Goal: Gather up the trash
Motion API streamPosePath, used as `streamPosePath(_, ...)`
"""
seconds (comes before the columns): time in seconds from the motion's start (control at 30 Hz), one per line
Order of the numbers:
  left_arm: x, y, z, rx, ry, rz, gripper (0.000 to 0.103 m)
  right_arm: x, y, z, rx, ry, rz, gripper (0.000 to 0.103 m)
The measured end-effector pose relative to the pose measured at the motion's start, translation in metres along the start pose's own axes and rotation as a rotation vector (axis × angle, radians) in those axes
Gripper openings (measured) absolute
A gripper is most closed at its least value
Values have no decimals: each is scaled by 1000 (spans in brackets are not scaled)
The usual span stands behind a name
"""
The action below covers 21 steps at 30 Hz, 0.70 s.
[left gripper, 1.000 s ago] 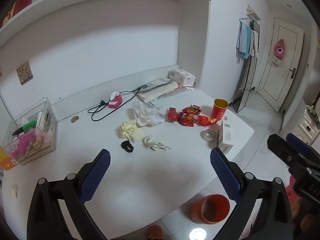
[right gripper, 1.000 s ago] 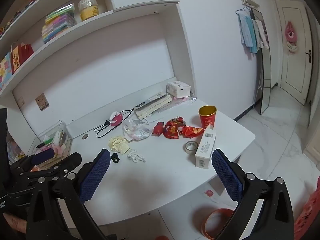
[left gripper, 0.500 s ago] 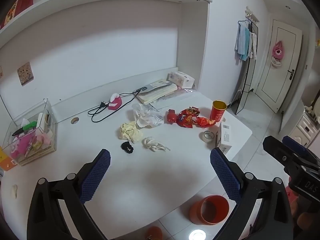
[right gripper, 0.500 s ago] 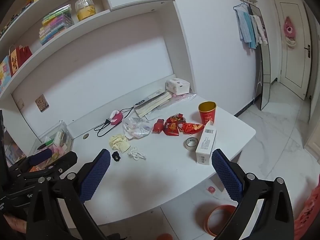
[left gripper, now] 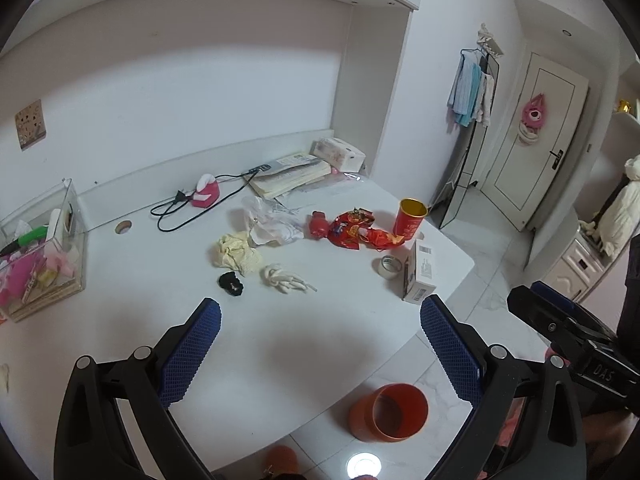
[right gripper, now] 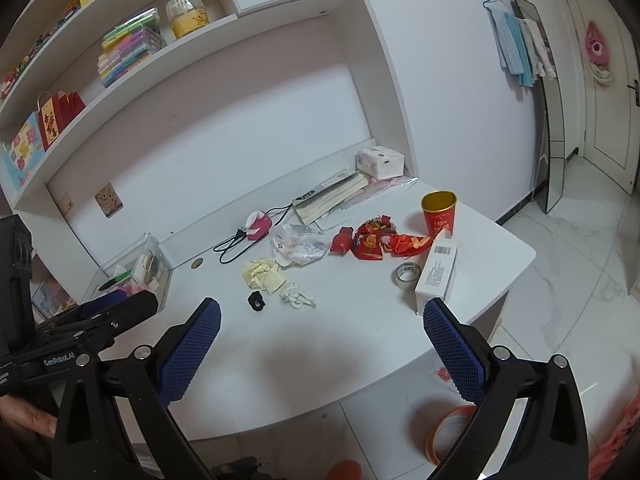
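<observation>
Trash lies on the white desk: a crumpled yellow paper, a clear plastic bag, red snack wrappers, a white knotted scrap and a small black item. The same things show in the right wrist view: yellow paper, wrappers. An orange bin stands on the floor below the desk edge. My left gripper is open and empty above the near desk. My right gripper is open and empty, further back.
A red cup, a tape roll and a white box stand at the desk's right end. A clear organizer is at left. Books, a tissue box and a cable lie at the back.
Both grippers have drawn back and risen slightly, so the desk looks a little smaller. Both stay open and empty.
</observation>
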State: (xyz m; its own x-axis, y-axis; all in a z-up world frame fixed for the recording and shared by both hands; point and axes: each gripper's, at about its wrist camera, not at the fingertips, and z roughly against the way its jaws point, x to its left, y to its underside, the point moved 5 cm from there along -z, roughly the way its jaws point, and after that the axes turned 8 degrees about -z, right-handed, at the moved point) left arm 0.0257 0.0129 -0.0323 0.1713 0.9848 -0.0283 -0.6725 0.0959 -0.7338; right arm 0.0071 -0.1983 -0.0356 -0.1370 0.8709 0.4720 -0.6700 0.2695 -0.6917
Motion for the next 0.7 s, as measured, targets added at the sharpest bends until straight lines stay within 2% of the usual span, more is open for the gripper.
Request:
streamPosePath(0.17,-10,1,-4,14,12,-17,98,3,4,-1,12,-2,3,99)
streamPosePath(0.7,-2,7,0,25,21,-24,98,6,6,0,14,2,8,99)
